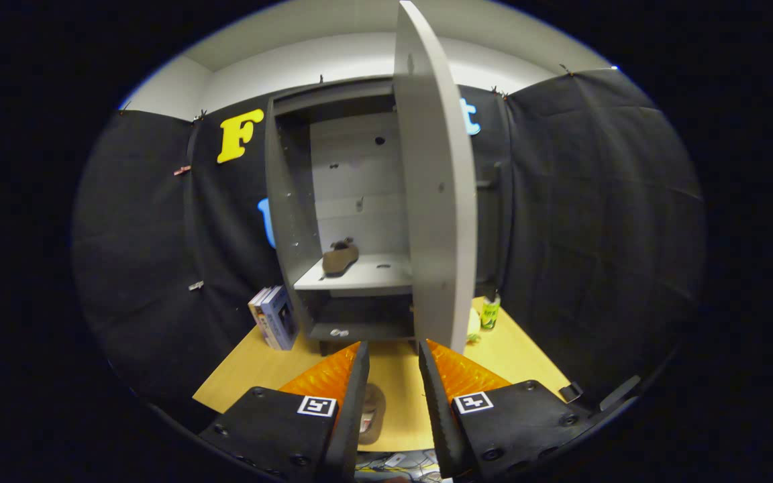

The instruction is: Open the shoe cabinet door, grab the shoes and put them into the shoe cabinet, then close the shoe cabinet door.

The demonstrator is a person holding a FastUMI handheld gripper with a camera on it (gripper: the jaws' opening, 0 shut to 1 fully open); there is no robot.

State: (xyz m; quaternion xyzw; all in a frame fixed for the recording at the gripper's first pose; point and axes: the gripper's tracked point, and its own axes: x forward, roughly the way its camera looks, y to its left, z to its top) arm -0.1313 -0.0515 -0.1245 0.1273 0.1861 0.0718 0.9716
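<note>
The grey shoe cabinet (292, 221) stands on the wooden table, its door (437, 201) swung open edge-on toward me. One brown shoe (340, 257) lies on the cabinet's middle shelf (366, 275). A second brown shoe (371, 412) rests on the table low between my fingers, partly hidden by the left finger. My gripper (393, 359) is open, held back from the cabinet front, with nothing pressed between the fingers. The door's lower edge is just beyond the right fingertip (427, 352).
Several books (274, 316) lean beside the cabinet's left side. A green can (490, 312) and a pale object (472, 325) stand right of the door. The wooden table (252, 369) ends close below me, with cables under its edge. Black cloth walls surround the booth.
</note>
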